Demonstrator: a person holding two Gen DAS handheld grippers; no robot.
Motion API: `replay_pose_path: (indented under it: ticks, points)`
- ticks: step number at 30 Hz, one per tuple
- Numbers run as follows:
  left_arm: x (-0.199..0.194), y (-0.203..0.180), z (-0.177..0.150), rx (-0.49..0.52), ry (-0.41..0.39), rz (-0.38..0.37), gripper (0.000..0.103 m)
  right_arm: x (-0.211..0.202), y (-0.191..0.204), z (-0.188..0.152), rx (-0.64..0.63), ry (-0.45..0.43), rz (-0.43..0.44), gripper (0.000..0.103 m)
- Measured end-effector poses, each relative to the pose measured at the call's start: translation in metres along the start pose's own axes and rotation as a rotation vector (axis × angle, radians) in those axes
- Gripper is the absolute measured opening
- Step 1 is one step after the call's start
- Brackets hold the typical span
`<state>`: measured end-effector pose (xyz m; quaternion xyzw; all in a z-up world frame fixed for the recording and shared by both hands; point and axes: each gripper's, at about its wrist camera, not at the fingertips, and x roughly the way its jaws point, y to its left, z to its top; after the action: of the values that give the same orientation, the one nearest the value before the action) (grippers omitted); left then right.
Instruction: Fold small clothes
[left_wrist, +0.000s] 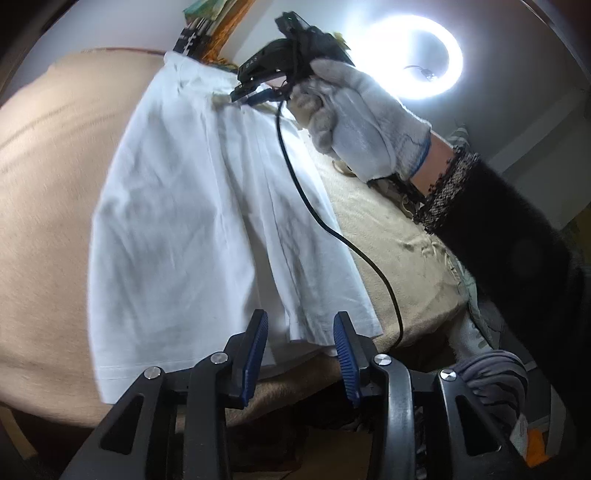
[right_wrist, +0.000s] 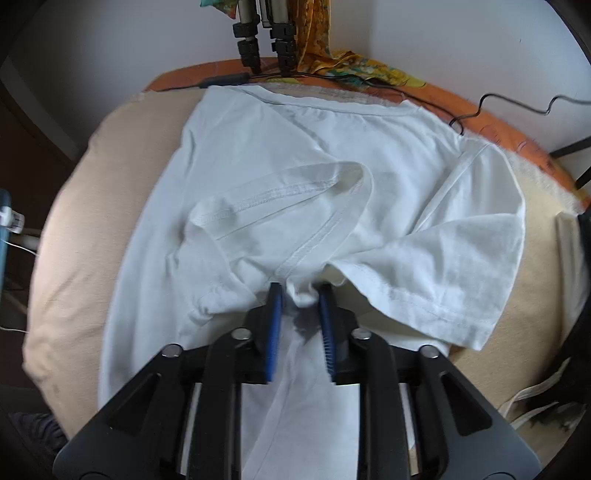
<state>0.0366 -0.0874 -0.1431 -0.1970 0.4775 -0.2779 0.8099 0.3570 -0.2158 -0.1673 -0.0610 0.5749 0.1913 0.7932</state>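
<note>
A white T-shirt (left_wrist: 177, 229) lies spread on a beige-covered table (left_wrist: 44, 221). My left gripper (left_wrist: 301, 321) is open at the shirt's near hem corner; fabric lies under the gap between the blue pads, unpinched. A gloved hand (left_wrist: 354, 114) holds my right gripper (left_wrist: 238, 96) over the far part of the shirt. In the right wrist view the T-shirt (right_wrist: 369, 155) has one sleeve (right_wrist: 280, 199) folded inward over the body. My right gripper (right_wrist: 301, 291) stands a little open there, with a small bunch of fabric (right_wrist: 301, 297) loose between its pads.
A lit ring light (left_wrist: 417, 55) shines at the back right. Tripod legs (right_wrist: 264, 40), a colourful cloth (right_wrist: 369, 70) and cables (right_wrist: 509, 103) sit along the table's orange far edge (right_wrist: 517, 122). A black cable (left_wrist: 332, 229) trails across the shirt. Grey clothing (left_wrist: 491, 376) lies off the near right.
</note>
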Motion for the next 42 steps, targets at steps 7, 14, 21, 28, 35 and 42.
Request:
replay_pose_path:
  ticks: [7,14,21,28,35,42]
  points:
    - [-0.054,0.006,0.017,0.061,-0.029,0.014,0.045,-0.075,-0.062,0.003,0.099,-0.15,0.08,0.052]
    - [-0.059,0.027,0.068,0.081,-0.071,0.073,0.045,-0.054,-0.157,0.001,0.36,-0.125,0.041,0.053]
    - [-0.057,0.063,0.1,0.049,-0.092,0.129,0.043,-0.028,-0.159,0.005,0.358,-0.12,0.15,0.031]
    - [-0.067,0.08,0.101,-0.005,-0.111,0.134,0.043,-0.059,-0.139,0.04,0.326,-0.145,0.193,0.005]
    - [-0.074,0.071,0.102,0.014,-0.128,0.124,0.043,-0.055,-0.085,0.095,0.242,-0.113,0.125,0.005]
    - [-0.084,0.071,0.1,0.019,-0.138,0.152,0.043,-0.009,-0.049,0.127,0.215,-0.086,0.117,0.005]
